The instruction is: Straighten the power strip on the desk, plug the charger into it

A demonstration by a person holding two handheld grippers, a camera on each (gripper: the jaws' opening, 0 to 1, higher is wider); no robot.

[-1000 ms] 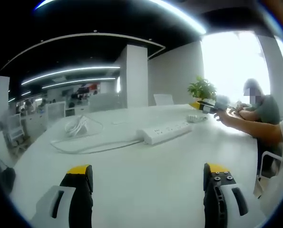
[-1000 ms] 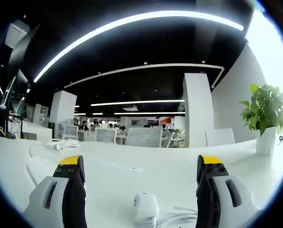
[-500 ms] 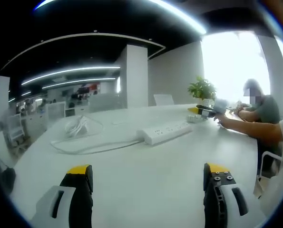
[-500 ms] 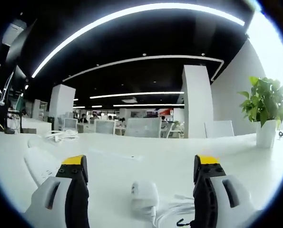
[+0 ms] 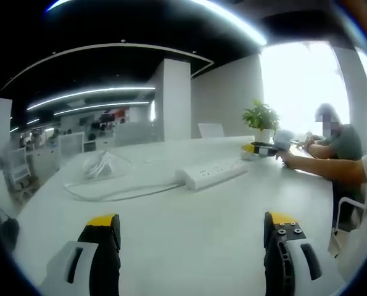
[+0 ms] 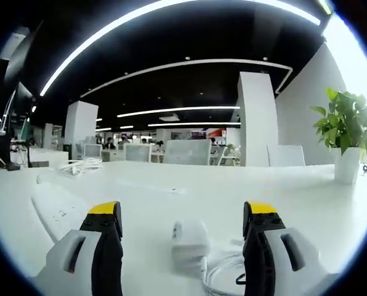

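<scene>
In the left gripper view the white power strip (image 5: 214,172) lies at an angle in the middle of the white desk (image 5: 189,228), its cord (image 5: 109,192) looping off to the left. My left gripper (image 5: 192,243) hovers open over bare desk, well short of the strip. Beyond the strip's right end, a hand holds my right gripper (image 5: 261,148) low over the desk. In the right gripper view the white charger (image 6: 190,240) stands between the open jaws of my right gripper (image 6: 182,214), its coiled cable (image 6: 227,271) beside it. The power strip (image 6: 57,209) lies to its left.
A coiled white cable (image 5: 100,163) rests at the far left of the desk. A potted plant (image 5: 261,117) stands at the far edge, seen large at the right (image 6: 347,135) in the right gripper view. A person (image 5: 338,145) sits at the desk's right side.
My right gripper has moved down and forward, so the charger now sits larger and deeper between its jaws. The left gripper and the power strip have not moved.
</scene>
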